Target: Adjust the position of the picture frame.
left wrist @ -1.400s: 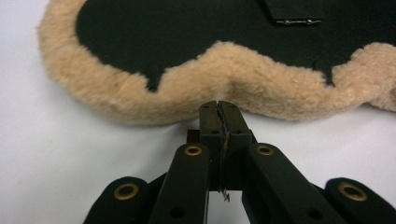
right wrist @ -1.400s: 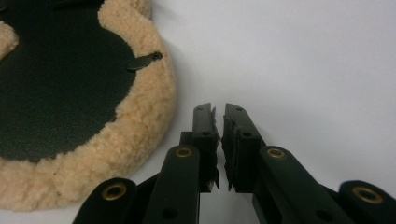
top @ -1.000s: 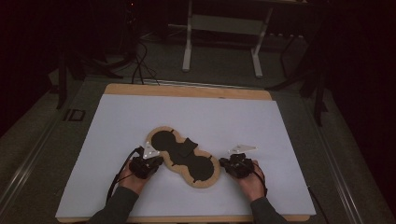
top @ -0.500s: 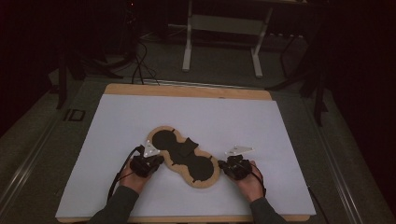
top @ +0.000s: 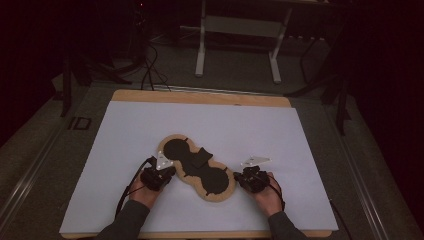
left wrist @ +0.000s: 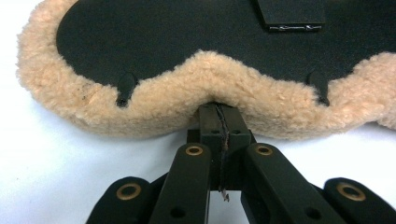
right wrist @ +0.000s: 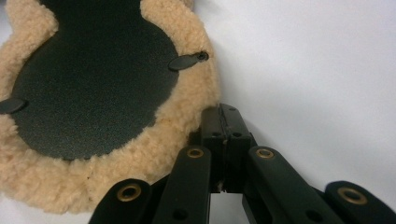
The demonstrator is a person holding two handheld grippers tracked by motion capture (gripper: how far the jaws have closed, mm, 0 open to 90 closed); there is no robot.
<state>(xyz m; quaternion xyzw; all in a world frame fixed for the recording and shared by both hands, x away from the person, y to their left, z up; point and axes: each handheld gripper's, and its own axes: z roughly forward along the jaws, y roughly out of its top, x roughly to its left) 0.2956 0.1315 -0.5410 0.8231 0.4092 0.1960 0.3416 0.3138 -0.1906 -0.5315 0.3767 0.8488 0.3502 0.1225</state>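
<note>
Where the white sheet (top: 280,130) covers the table, a fleece-edged black pad (top: 197,165) is laid near its middle. The left gripper (left wrist: 218,109) is pressed against the pad's fleece rim, jaws clenched together; the right gripper (right wrist: 225,112) is set just beside the opposite rim, jaws likewise clenched on nothing.

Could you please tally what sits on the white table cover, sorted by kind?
Fleece-edged black pad: 1
Hand-held claws: 2, the left claw and the right claw, both with jaws together at the pad's fleece rim
Total: 3
</note>
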